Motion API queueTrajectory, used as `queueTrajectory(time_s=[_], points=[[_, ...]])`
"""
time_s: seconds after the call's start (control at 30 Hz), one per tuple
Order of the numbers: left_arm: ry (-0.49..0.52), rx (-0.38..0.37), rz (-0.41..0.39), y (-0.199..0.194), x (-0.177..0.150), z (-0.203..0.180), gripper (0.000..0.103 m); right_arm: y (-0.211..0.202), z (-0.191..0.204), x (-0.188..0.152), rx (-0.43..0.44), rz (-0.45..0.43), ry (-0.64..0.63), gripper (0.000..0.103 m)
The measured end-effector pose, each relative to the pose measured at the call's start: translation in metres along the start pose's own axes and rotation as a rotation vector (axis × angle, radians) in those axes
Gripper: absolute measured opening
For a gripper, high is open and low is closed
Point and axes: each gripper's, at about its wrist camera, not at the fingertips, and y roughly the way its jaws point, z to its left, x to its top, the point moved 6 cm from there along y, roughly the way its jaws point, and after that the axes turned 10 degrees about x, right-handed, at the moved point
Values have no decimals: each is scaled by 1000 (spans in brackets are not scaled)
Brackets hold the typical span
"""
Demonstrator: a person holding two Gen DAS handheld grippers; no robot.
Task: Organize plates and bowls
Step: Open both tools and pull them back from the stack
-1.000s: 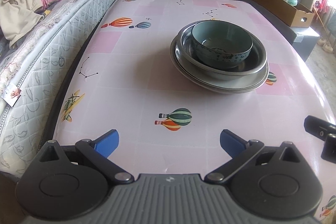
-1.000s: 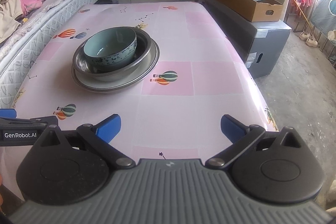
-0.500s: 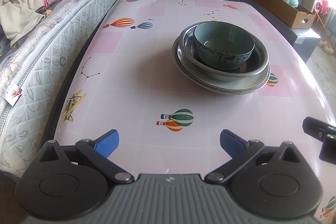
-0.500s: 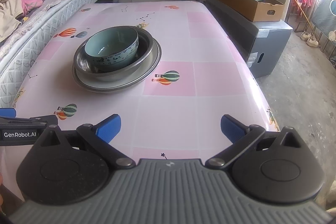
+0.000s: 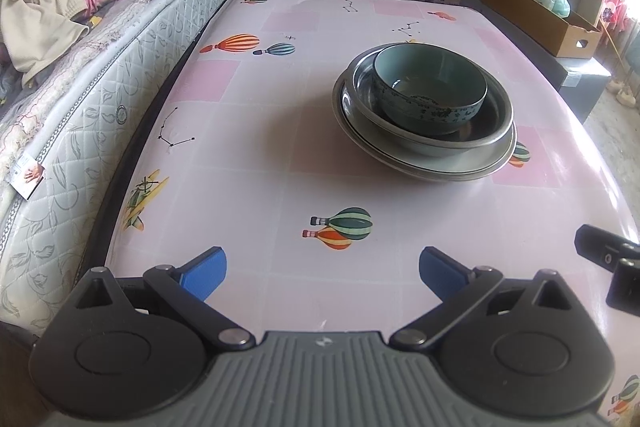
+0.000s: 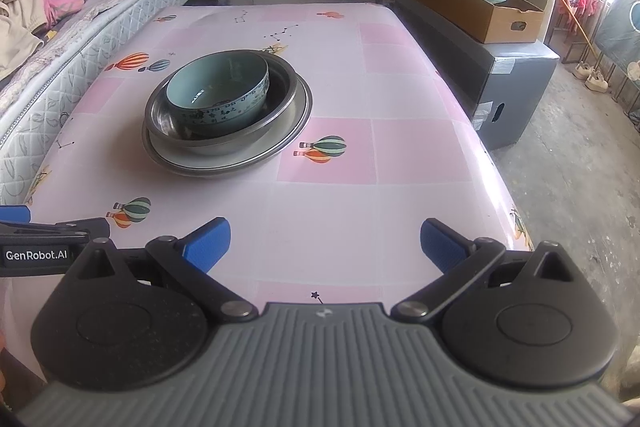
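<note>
1. Metal plate (image 5: 460, 169): bottom of the stack, resting on the pink table (image 5: 256, 131). It is the widest piece, with a thin rim flaring out past everything above it. Probably light, stiff and slick. Judged grip point: the exposed rim, one finger above and one below.
2. Steel bowl (image 5: 492, 125): nested directly on the metal plate. It looks rigid and smooth, with a thin wall that suits a pinch over the lip. Likely to slide against the plate if pushed sideways.
3. Ceramic bowl (image 5: 430, 95): sits inside the steel bowl, off-centre toward the mattress (image 5: 100, 83). Likely the heaviest for its size, and chip-prone. Grip over the thick rim wall and lift straight up.
4. Left gripper (image 5: 322, 269): jaws spread wide, empty, well short of the metal plate on the near side.
5. Right gripper (image 6: 324, 241): jaws likewise spread wide and empty, nearer than the metal plate and away from the mattress.
</note>
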Motion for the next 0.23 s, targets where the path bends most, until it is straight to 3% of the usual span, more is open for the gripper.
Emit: queueTrajectory(time_s=[0.23], points=[[-1,0,1,-1,-1,0,103,-1,1,0,1,0,0,102]])
